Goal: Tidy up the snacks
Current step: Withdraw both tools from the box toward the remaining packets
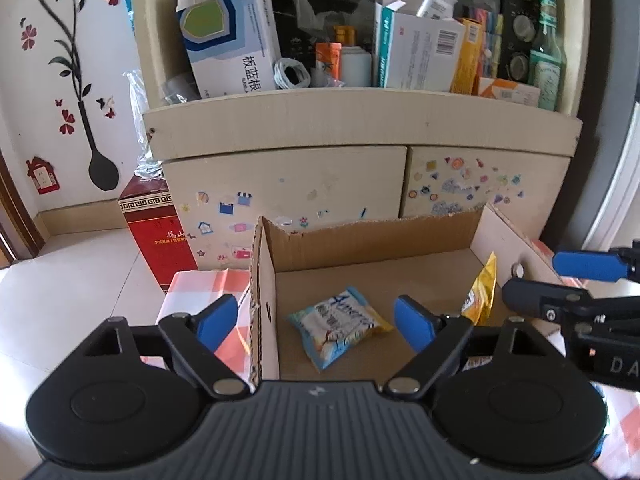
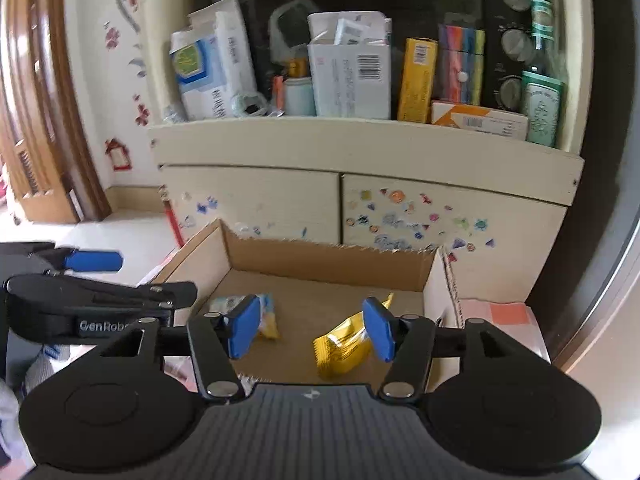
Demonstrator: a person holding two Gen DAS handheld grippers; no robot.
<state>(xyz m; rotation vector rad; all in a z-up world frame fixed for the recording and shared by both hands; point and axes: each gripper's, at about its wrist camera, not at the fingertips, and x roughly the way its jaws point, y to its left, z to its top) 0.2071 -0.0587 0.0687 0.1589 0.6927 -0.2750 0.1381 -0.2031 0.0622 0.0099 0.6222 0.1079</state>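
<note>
A: Left hand-held gripper (image 1: 316, 322) and right hand-held gripper (image 2: 308, 330), both spread, holding nothing?

B: Yes. Blue packet (image 1: 340, 326) lies frame-centre in the cardboard box (image 1: 372, 236), diagonal, nearest left; yellow packet (image 2: 344, 346) beside right's.

left hand-held gripper (image 1: 316, 322): black frame, blue pads | right hand-held gripper (image 2: 310, 332): black, silver pivot bolts, ribbed base
</note>
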